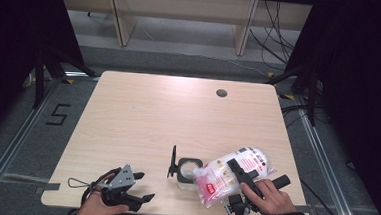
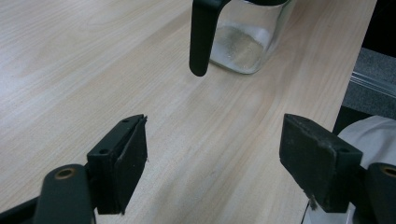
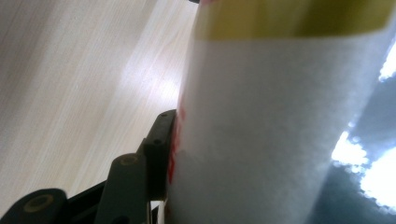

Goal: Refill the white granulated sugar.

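Clamped in the right gripper (image 1: 236, 176), a plastic bag (image 1: 229, 175) of white granules hangs tilted at the table's (image 1: 143, 114) near right corner, its pink-printed end lowest and closest to a glass jar (image 1: 188, 170). Both jaws press into the bag's sides about halfway along, a hold that leaves the low end free and aimed at the jar, apparently for pouring. Seen from the right gripper view, one black pad (image 3: 161, 149) dents the bag's white wall (image 3: 261, 130), with a yellow band above. Just left of the bag, the jar stands upright on the wood, its black hinged lid (image 1: 173, 162) swung up and back so the square mouth is clear. A thin layer of pale grains (image 2: 236, 46) already lies at the bottom, suggesting the filling has barely begun. Farther left, near the front edge, the left gripper (image 1: 138, 187) sits low with jaws spread wide and nothing between them; its own view looks across bare wood toward the jar and lid, probably placed to steady the jar if the bag nudges it.
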Motion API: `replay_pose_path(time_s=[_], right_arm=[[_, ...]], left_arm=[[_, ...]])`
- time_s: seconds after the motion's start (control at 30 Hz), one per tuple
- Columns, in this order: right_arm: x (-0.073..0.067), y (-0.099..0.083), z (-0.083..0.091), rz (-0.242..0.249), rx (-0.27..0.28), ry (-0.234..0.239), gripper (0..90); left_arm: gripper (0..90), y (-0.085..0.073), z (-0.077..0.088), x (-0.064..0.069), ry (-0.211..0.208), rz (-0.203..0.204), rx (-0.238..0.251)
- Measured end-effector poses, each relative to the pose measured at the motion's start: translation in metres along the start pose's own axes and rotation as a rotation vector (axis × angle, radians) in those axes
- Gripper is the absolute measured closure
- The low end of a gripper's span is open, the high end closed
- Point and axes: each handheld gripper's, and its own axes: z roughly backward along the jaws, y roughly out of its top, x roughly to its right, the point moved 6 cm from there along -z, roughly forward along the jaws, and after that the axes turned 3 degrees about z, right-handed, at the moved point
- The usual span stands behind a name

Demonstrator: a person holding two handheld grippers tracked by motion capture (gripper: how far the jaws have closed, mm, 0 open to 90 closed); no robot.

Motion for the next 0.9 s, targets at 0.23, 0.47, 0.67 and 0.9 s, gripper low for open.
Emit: replay_pose_path(time_s=[0.23,0.47,0.67,0.9], right_arm=[[0.0004,-0.0005,0.0,0.008,-0.002,0.002,52.3],[0.0021,-0.0013,0.0013,0.02,-0.011,0.001,52.4],[-0.0006,-0.0026,0.0027,0.008,-0.036,0.015,52.4],[0.005,-0.0013,0.0035,0.069,-0.033,0.007,52.4]], left_arm=[[23.1,0.0001,0.0,0.0001,0.001,0.002,0.0],[23.1,0.0005,0.0002,-0.0008,-0.002,-0.016,0.001],[23.1,-0.0002,-0.0005,0.0001,-0.003,-0.001,-0.002],[23.1,-0.0003,-0.0012,0.0012,-0.01,0.009,0.0]])
